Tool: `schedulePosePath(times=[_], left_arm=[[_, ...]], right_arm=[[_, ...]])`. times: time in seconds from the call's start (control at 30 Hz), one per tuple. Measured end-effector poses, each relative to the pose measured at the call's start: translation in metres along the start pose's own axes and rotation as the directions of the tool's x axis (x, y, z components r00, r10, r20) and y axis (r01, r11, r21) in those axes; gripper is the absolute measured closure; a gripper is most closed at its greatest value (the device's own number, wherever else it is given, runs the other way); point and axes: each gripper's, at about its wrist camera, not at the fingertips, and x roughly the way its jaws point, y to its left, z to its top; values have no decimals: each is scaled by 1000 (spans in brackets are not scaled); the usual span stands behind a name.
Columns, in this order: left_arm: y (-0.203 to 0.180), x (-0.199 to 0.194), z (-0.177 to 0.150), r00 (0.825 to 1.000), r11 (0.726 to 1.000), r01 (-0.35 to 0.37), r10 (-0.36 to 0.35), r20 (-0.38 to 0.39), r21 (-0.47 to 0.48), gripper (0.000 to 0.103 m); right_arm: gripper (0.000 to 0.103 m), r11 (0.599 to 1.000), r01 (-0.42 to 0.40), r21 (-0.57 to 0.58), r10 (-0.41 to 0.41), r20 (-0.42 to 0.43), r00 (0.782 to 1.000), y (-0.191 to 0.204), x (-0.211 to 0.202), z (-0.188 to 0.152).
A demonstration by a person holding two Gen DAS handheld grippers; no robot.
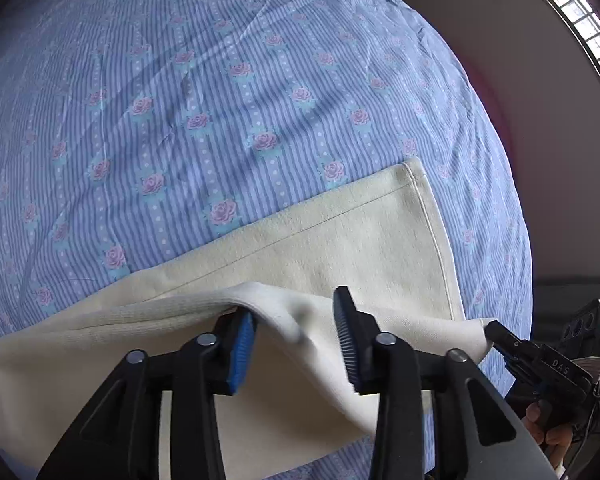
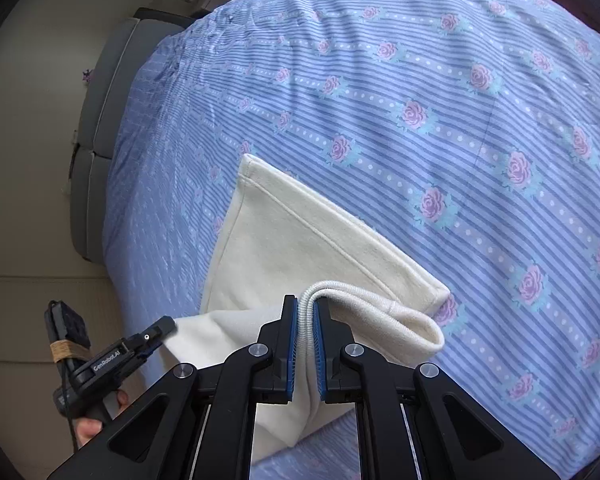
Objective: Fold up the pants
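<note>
Right gripper (image 2: 307,320) is clamped on the ribbed waistband of the cream pants (image 2: 284,252), which are spread on the floral bedsheet (image 2: 440,92); left gripper (image 1: 296,340) is held parted above the pants.

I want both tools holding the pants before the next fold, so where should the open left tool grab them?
Take the ribbed waistband of the cream pants, apart from the right tool, which is already shut on it. The left tool stands open; come in from the near side, since the band lies raised and doubled there.
</note>
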Motion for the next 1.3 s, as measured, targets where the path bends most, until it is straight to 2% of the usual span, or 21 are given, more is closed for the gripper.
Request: schedulePosePath(times=[0.03,0.17,0.27,0.43,0.5,0.53,0.57,0.6,0.67,0.77,0.9,0.97,1.0,1.07,1.1,1.13,1.2,1.23,1.3], left_arm=[[-2,3,5,1000,1000,-1,1,-21,-7,54],[-8,4,20,999,1000,-14,13,-46,-17,51],[-13,-1,28,999,1000,13,-14,-50,-12,50],[-66,-45,40,994,981,47,-65,91,191,36],[-86,-58,35,990,951,36,-75,118,307,35],[-95,-62,27,989,924,-4,-51,135,382,32],[-104,-65,16,988,885,-54,-20,155,463,31],[-111,-65,2,985,832,-104,10,172,546,31],[-120,-60,-32,974,706,-198,66,215,680,31],[-122,-41,-90,945,506,-322,120,304,801,31],[-114,-12,-145,915,284,-400,175,363,872,32],[-108,0,-165,903,198,-420,190,385,886,32],[-106,6,-176,891,130,-441,187,415,888,32],[-102,21,-196,850,-31,-500,175,498,865,32],[-100,29,-205,838,-101,-511,165,521,854,32],[-99,36,-211,835,-151,-507,159,527,849,32],[-96,50,-216,836,-217,-487,162,524,846,32],[-96,57,-217,835,-237,-483,165,525,843,33],[-97,68,-215,835,-256,-474,173,522,843,35]], right_arm=[[94,1000,5,21,-5,-3,1000,-4,4,3],[92,997,19,78,-19,0,1000,-12,12,12],[90,995,93,34,-95,92,991,-9,-5,19],[72,982,177,-58,-163,195,967,8,-40,24],[69,974,208,-93,-183,224,957,13,-51,19],[66,970,219,-104,-190,235,953,13,-58,14],[64,968,224,-112,-193,241,951,12,-62,10],[60,968,226,-113,-193,245,950,11,-66,5],[57,966,231,-117,-197,249,948,6,-71,-8],[57,956,260,-139,-224,231,947,-3,-71,-28],[57,937,292,-193,-259,178,949,-9,-58,-56],[57,923,304,-235,-272,157,949,-11,-51,-68],[57,917,310,-252,-281,146,949,-11,-46,-72],[57,912,306,-273,-281,125,951,-12,-38,-79],[57,911,304,-278,-281,120,952,-12,-34,-80],[57,910,306,-280,-284,116,952,-13,-30,-81],[57,908,306,-284,-285,115,952,-13,-25,-79],[57,908,309,-283,-287,115,951,-13,-22,-78],[57,908,304,-288,-284,111,952,-13,-20,-75]])
